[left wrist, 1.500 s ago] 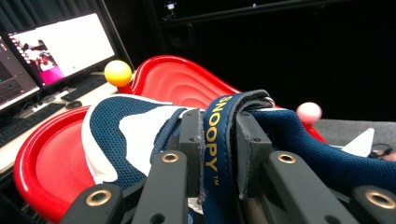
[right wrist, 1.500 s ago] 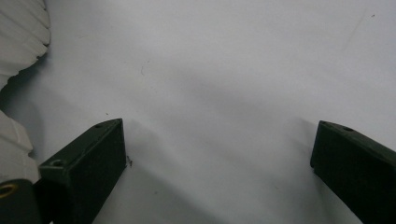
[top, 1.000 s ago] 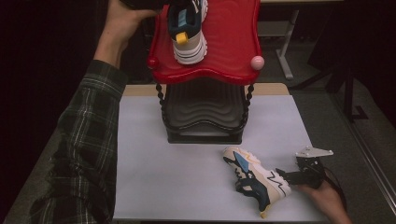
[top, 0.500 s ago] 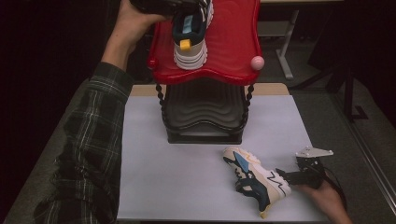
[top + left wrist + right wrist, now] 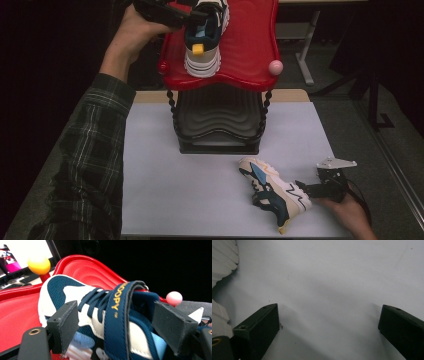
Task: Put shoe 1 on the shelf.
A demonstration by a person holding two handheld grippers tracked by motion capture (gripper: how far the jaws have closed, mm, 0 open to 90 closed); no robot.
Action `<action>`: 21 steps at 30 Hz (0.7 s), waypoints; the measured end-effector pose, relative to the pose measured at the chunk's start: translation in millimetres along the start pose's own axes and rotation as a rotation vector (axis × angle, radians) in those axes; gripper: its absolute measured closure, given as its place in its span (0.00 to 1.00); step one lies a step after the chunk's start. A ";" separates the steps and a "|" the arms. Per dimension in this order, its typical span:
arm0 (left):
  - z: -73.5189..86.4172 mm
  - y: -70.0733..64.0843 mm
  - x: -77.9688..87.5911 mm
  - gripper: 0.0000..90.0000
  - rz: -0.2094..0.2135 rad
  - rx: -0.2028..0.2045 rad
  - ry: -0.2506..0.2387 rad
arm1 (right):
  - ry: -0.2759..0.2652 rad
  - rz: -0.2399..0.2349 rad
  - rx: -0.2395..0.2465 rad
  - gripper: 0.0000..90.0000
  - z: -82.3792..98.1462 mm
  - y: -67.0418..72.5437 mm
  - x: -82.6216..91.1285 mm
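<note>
High view: one sneaker up on the red shelf, its mate down on the surface

High view shows a navy-and-white sneaker (image 5: 204,37) standing on the red top shelf (image 5: 245,55) of a small rack, heel toward the camera, with a yellow tab on the heel. The left gripper (image 5: 192,15) reaches in from the upper left, held by a hand in a plaid sleeve (image 5: 90,165), and sits at the shoe's upper.

Left gripper view looks along that gripper's fingers (image 5: 65,322). They stand apart on either side of the sneaker's (image 5: 100,312) tongue and laces, having just been opening, and neither pad visibly presses on the shoe, which rests on the shelf. A navy strap across the instep carries yellow lettering that reads "OOPY" with a small "TM" mark after it; the first letter or letters are hidden by the fold. A yellow ball finial (image 5: 38,264) and a pink ball finial (image 5: 174,298) mark two shelf corners.

The second sneaker (image 5: 274,192) lies on the white surface (image 5: 175,190) in front of the rack's black lower shelf (image 5: 217,117), toe toward the rack. The right gripper (image 5: 302,189) rests just beside its heel end. In the right gripper view its fingers (image 5: 259,330) are spread wide over bare surface with nothing between them, and a ribbed white sole edge (image 5: 222,257) sits at the left.
</note>
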State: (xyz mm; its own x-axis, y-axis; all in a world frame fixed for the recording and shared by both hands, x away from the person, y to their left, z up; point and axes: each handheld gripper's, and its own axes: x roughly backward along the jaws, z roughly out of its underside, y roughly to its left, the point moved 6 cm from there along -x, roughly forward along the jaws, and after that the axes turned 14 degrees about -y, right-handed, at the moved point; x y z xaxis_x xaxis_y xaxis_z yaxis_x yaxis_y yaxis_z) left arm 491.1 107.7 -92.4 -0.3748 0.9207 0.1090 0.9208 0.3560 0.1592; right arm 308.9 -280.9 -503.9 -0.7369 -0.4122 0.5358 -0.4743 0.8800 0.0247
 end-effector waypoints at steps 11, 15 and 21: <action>5.1 -19.5 47.7 0.15 -0.023 0.020 0.023 | 0.000 -0.001 0.002 0.03 0.0 0.0 -0.1; 12.8 -27.5 65.8 0.15 -0.047 0.032 0.032 | 0.001 -0.001 0.002 0.03 0.0 0.0 0.0; 30.1 -41.0 94.0 0.15 -0.085 0.050 0.054 | 0.002 -0.001 0.002 0.03 0.0 0.0 0.0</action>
State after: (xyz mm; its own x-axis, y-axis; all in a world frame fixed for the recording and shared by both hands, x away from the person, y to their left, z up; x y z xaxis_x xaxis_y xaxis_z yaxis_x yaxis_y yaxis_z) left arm 421.4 184.5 -118.3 -0.4555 0.8775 0.1504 0.8894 0.4409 0.1209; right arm 308.9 -280.9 -503.9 -0.7356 -0.4126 0.5373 -0.4761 0.8791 0.0233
